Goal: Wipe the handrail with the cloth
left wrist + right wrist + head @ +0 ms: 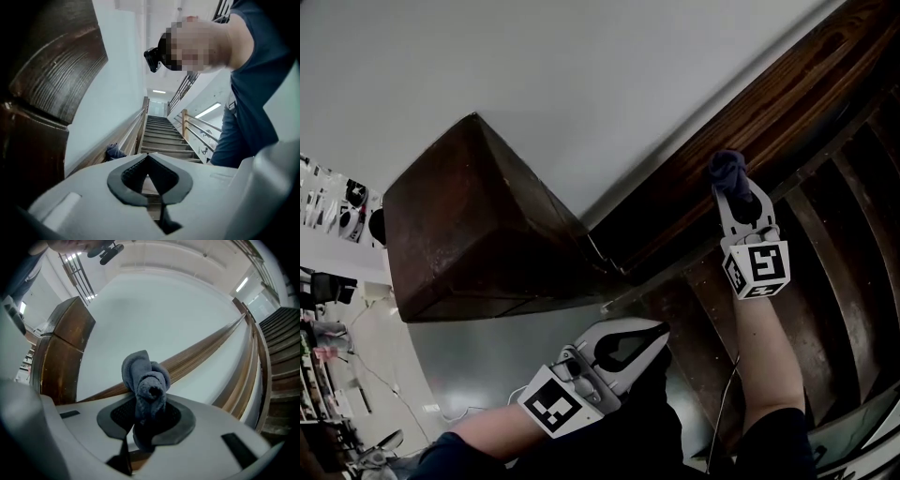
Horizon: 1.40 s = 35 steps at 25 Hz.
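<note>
A dark wooden handrail (750,122) climbs from the newel post (478,225) toward the top right. My right gripper (733,185) is shut on a bunched blue-grey cloth (727,169), which presses against the rail. In the right gripper view the cloth (145,378) sticks up from between the jaws, with the handrail (197,352) just behind it. My left gripper (659,330) hangs low and apart from the rail, jaws shut and empty. In the left gripper view its tips (148,157) meet, and the cloth (114,151) shows far off on the rail.
A white wall (581,75) runs behind the rail. Wooden stairs (834,281) rise at the right, with a second railing (199,124) on their far side. The big square newel post (61,348) stands at the rail's lower end. Clutter lies on the floor at far left (323,375).
</note>
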Motion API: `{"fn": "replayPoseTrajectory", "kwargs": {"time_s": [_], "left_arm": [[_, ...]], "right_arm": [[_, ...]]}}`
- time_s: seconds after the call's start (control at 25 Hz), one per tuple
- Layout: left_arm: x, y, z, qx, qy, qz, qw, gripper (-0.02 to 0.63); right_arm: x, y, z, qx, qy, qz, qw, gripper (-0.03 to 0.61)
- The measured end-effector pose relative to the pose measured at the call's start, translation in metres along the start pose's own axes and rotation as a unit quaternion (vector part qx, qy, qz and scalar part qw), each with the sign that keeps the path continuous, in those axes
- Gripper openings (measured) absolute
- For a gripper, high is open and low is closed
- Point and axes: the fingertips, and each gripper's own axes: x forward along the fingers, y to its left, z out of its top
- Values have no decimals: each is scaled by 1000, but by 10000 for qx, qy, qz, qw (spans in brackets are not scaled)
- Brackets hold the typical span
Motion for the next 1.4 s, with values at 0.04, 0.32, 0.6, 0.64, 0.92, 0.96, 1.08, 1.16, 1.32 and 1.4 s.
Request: {"fn": "replayPoseTrajectory", "kwargs": {"time_s": [0.04, 0.32, 0.6, 0.64, 0.92, 0.96, 1.08, 1.16, 1.32, 1.4], "left_arm": [[-4, -1, -1, -2, 10, 3, 10000, 3], [-35, -7, 7, -43, 16, 5, 10000, 3], [-65, -8, 19, -6, -43, 128, 9999, 5], [-69, -8, 23, -5, -65, 139, 9999, 5], [-97, -12, 40, -54, -132, 63, 9999, 4], [-100, -12, 42, -32, -141, 36, 9999, 5], [-115, -12, 51, 59, -170, -19, 9998, 5], [-125, -14, 58, 115, -291, -52, 9995, 4], [-139, -19, 66, 117, -459, -77, 9988, 4], [-143, -22, 67, 49, -491, -93, 9987, 5]], "right_arm": [[-1, 10, -6, 37, 28, 44, 10000, 97], [-6, 81, -41, 321, 447, 420, 9976, 97], [-19, 131, -64, 559, 979, 733, 9909, 97], [-24, 137, -62, 594, 1023, 756, 9901, 97], [-90, 170, -25, 1173, 1075, 791, 9841, 97], [-99, 172, -15, 1275, 1042, 767, 9834, 97], [-128, 184, 15, 1530, 936, 759, 9809, 97], [-147, 197, 35, 1610, 886, 823, 9795, 97], [-183, 219, 70, 1672, 746, 909, 9789, 97], [-196, 227, 83, 1697, 667, 942, 9787, 97]]}}
